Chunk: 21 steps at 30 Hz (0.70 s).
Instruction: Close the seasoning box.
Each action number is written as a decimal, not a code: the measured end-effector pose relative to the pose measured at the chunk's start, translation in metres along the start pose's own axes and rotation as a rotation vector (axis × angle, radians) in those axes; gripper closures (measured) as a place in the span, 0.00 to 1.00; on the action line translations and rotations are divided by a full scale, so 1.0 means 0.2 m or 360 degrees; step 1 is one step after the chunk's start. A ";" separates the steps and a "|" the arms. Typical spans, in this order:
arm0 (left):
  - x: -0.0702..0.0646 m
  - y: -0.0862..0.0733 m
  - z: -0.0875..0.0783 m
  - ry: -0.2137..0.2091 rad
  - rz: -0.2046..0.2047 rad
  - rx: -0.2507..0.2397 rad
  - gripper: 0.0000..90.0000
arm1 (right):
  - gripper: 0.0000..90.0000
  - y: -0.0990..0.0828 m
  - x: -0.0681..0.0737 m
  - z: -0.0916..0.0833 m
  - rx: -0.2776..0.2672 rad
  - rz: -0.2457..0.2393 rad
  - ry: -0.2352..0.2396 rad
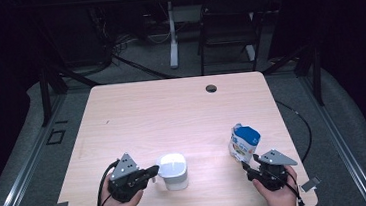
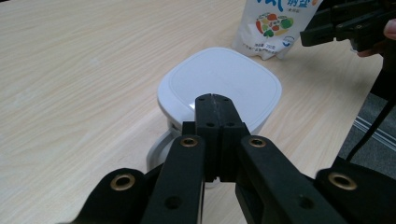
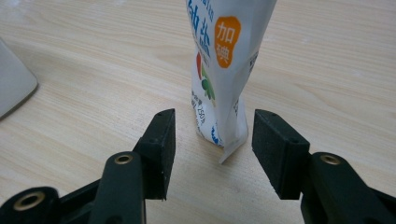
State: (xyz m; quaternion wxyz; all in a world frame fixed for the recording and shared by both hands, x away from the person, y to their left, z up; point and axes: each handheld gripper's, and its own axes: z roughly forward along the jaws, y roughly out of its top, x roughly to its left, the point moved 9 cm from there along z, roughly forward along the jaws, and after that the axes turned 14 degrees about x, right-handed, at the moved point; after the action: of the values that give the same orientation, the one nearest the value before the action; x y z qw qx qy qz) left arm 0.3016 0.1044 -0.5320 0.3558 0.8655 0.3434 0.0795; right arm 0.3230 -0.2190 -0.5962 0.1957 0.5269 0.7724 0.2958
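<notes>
A white, rounded-square lidded container (image 1: pixel 173 170) with a handle on its side stands near the table's front edge. My left gripper (image 1: pixel 153 172) is shut, and its tips (image 2: pixel 213 98) rest at the near rim of the lid (image 2: pixel 219 79); whether they pinch anything cannot be told. To the right, a white and blue printed pouch (image 1: pixel 243 142) stands upright. My right gripper (image 3: pixel 213 116) is open, with the pouch's lower end (image 3: pixel 219 93) just in front of the gap between its jaws. The pads (image 3: pixel 164 140) do not touch it.
The light wooden table (image 1: pixel 172 114) has a round cable hole (image 1: pixel 211 88) near its far edge. A dark chair (image 1: pixel 227 24) and a desk leg stand beyond it. A black cable (image 1: pixel 303 127) hangs off the table's right side.
</notes>
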 end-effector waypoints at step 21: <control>0.35 -0.16 -0.06 0.0075 -0.0315 -0.0023 1.00 | 0.53 -0.01 0.01 0.02 0.0023 -0.0010 0.0018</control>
State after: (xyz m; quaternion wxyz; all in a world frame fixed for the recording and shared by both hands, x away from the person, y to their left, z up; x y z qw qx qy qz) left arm 0.3321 0.1720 -0.5516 0.3601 0.8227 0.4348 0.0668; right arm 0.3233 -0.2163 -0.6009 0.1885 0.5242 0.7773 0.2923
